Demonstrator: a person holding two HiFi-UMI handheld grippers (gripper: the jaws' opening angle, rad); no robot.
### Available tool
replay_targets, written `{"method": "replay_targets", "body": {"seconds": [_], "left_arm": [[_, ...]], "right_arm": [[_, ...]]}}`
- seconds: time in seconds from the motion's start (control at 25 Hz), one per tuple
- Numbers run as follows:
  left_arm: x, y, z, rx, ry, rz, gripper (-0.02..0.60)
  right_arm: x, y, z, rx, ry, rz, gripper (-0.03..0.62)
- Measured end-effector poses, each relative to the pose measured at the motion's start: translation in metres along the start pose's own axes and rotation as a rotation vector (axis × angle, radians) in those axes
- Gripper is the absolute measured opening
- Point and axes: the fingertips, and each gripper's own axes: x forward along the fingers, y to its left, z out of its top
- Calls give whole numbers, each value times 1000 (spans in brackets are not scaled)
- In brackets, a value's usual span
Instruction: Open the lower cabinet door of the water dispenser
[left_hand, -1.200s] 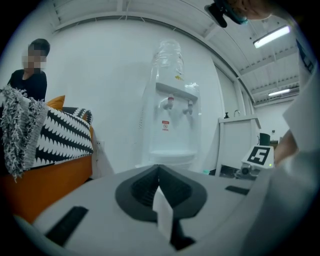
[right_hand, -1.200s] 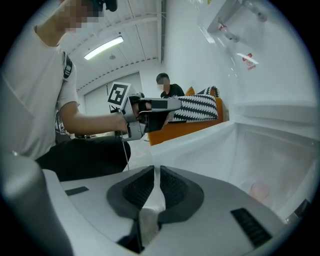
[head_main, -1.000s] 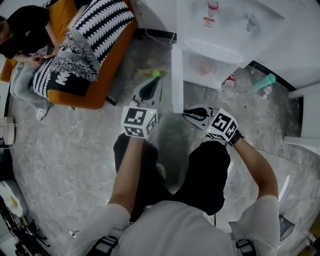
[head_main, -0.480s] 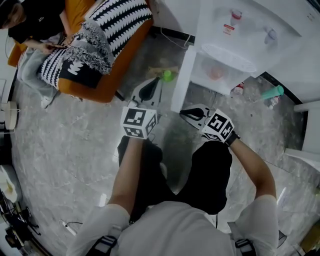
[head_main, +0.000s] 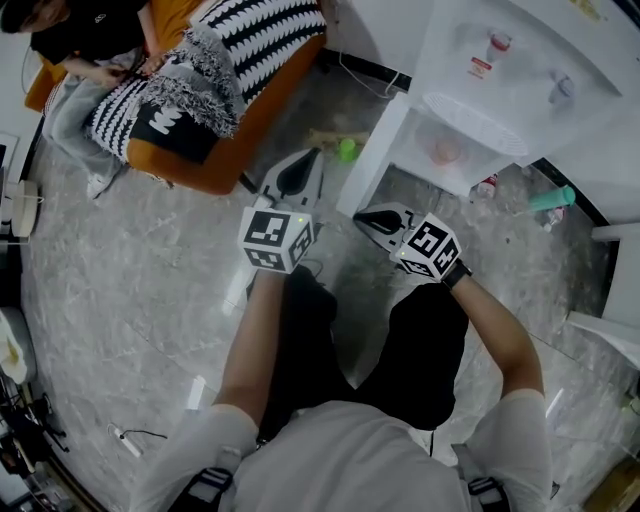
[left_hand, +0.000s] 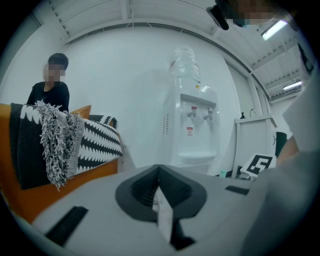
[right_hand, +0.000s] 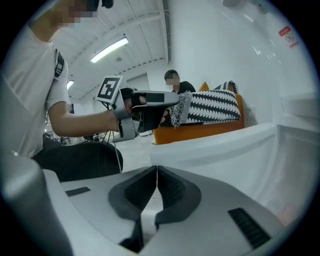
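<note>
R tongs (right_hand: 156, 172) are sitting pressed together, pads meeting, nothing between them. L tongs (left_hand: 158, 171) are doing the same: closed and empty, pointing toward the water dispenser (left_hand: 192, 125) w/ its big bottle (left_hand: 184, 62) on top. Moving outward in the head view, the R tongs (head_main: 362, 217) are hovering just beside the free edge of the lower cabinet door (head_main: 375, 155); can't tell whether they're touching it. The L tongs (head_main: 305, 165) are waiting near the door's outer face, a green ball (head_main: 347, 150) lying on the floor (head_main: 150, 270) betw. them and the dispenser's base. That door is already standing swung out from the water dispenser (head_main: 520, 75), and the compartment is showing something pinkish (head_main: 445, 150) inside. So the opening step is looking done, or nearly. Next move, as I'm reading it: either nudge the door wider w/ the closed tips or pull both tongs clear. Any fresh pinch on the edge would need the jaws parting first. As for writing, a red-and-white sticker (head_main: 483, 68) is sitting under the taps, but the print is too small to read. The marker cubes are carrying only black-and-white square patterns, no words.
</note>
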Motion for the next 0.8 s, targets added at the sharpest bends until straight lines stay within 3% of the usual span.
{"method": "replay_targets", "body": {"seconds": [0.8], "left_arm": [[-26, 32, -5, -21, -12, 70, 14]], "right_arm": [[59, -16, 28, 22, -43, -59, 12]]}}
